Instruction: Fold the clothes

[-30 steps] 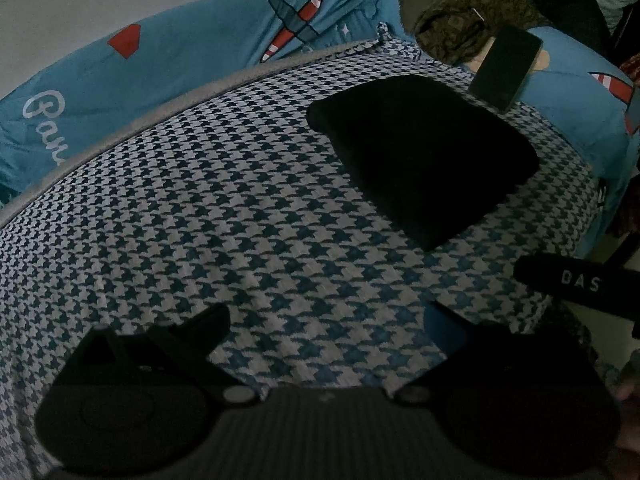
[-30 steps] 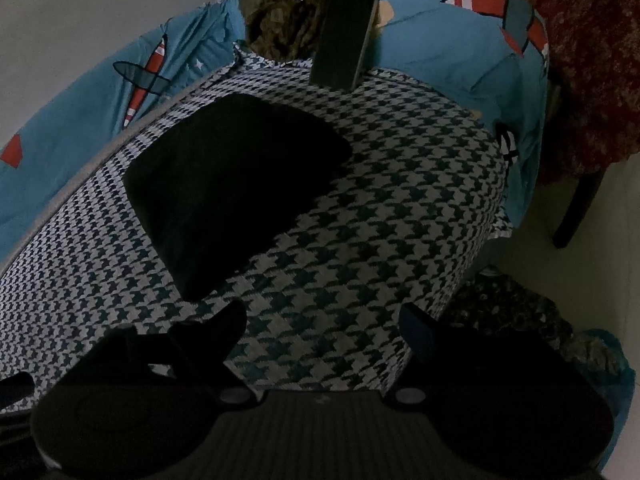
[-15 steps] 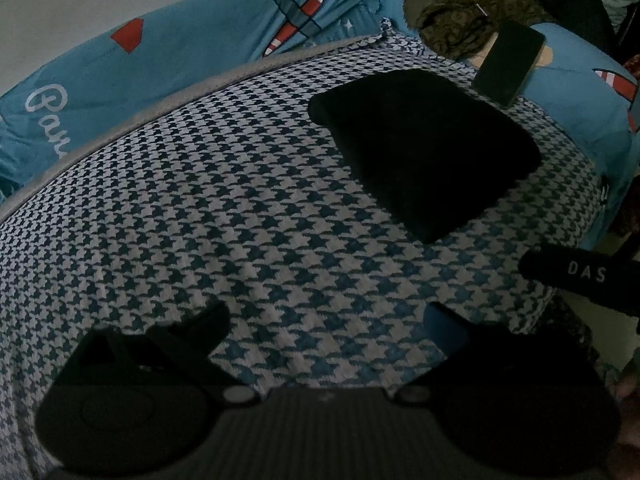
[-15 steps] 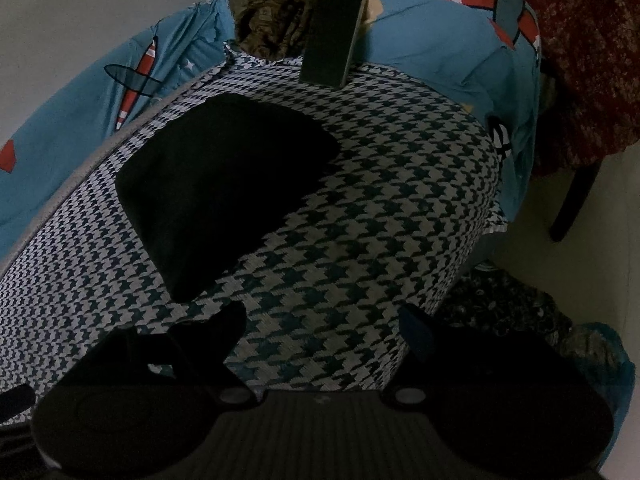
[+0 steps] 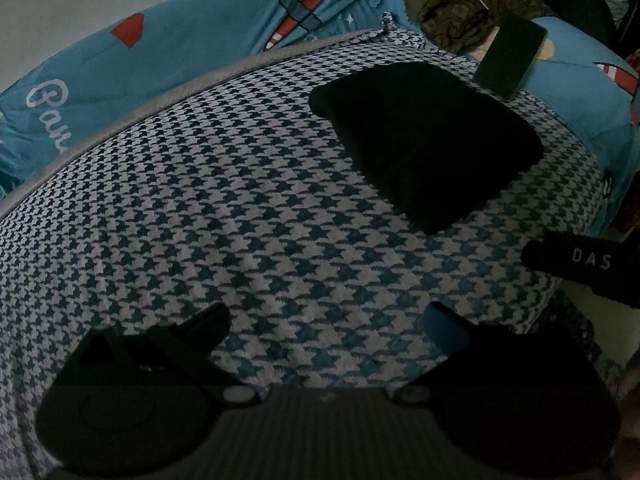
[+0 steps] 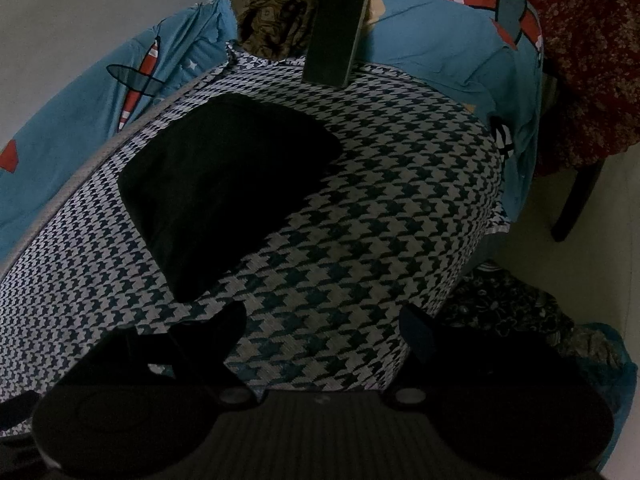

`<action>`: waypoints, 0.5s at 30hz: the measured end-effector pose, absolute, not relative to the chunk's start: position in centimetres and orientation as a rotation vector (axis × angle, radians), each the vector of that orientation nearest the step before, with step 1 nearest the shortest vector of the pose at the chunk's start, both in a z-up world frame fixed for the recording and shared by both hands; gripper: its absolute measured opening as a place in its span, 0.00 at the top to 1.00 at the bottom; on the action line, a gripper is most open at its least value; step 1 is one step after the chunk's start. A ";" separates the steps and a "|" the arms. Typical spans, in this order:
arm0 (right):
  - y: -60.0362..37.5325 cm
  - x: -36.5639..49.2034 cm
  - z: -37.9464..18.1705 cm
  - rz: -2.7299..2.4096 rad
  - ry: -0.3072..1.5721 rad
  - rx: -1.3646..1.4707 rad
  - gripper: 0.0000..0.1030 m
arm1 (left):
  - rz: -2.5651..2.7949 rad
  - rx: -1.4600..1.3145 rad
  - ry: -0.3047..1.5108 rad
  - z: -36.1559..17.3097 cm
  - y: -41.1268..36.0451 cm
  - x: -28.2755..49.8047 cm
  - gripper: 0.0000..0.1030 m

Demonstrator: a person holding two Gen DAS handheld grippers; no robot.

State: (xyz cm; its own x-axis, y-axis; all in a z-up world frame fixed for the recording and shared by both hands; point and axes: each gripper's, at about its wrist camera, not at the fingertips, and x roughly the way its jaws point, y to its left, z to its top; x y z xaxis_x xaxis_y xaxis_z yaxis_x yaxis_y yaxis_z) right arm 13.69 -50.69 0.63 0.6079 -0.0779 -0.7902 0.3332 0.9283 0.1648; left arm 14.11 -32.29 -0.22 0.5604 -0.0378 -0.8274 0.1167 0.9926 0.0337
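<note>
Your left tool [image 5: 326, 320] and right tool [image 6: 322, 314] both hover wide and empty over the houndstooth cover [image 5: 200, 200], while the black garment [image 6: 224, 188] lies folded beside the phone [image 6: 336, 36]; leave that fold undisturbed.

Looking steeply down from both wrists, close above the checked blanket [image 5: 248, 216]; sharing the folded black garment [image 5: 428, 140] [image 6: 224, 188] and phone [image 5: 510, 56] [image 6: 336, 36], right view sitting further right.
</note>
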 end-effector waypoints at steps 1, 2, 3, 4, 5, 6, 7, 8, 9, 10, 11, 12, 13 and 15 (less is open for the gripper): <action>-50.7 13.7 0.6 -0.242 0.889 0.311 0.19 | -0.091 0.088 0.972 -0.2 -32.3 14.1 0.00; -50.7 13.7 0.6 -0.242 0.888 0.312 0.19 | -0.091 0.088 0.973 -0.2 -32.3 14.1 0.00; -50.7 13.7 0.7 -0.242 0.888 0.313 0.19 | -0.090 0.089 0.973 -0.2 -32.3 14.1 0.00; -50.7 13.7 0.7 -0.242 0.888 0.313 0.19 | -0.090 0.089 0.973 -0.2 -32.3 14.1 0.00; -50.7 13.7 0.7 -0.241 0.888 0.313 0.19 | -0.089 0.089 0.973 -0.2 -32.3 14.1 0.00; -50.7 13.7 0.7 -0.241 0.888 0.312 0.19 | -0.089 0.089 0.974 -0.3 -32.3 14.1 0.00; -50.7 13.7 0.7 -0.241 0.888 0.312 0.19 | -0.090 0.089 0.974 -0.3 -32.3 14.1 0.00; -50.7 13.6 0.7 -0.242 0.888 0.312 0.19 | -0.090 0.089 0.974 -0.3 -32.3 14.1 0.00; -50.7 13.6 0.7 -0.241 0.887 0.312 0.19 | -0.090 0.089 0.974 -0.3 -32.3 14.1 0.00; -50.7 13.6 0.7 -0.241 0.887 0.313 0.19 | -0.091 0.090 0.974 -0.3 -32.3 14.1 0.00; -50.7 13.6 0.7 -0.241 0.887 0.313 0.19 | -0.091 0.090 0.974 -0.3 -32.3 14.0 0.00; -50.7 13.7 0.7 -0.240 0.887 0.313 0.19 | -0.091 0.091 0.974 -0.3 -32.3 14.0 0.00; -50.8 13.7 0.7 -0.239 0.887 0.312 0.19 | -0.091 0.091 0.975 -0.3 -32.3 14.0 0.00; -50.8 13.8 0.7 -0.237 0.887 0.311 0.19 | -0.092 0.091 0.975 -0.3 -32.3 14.0 0.00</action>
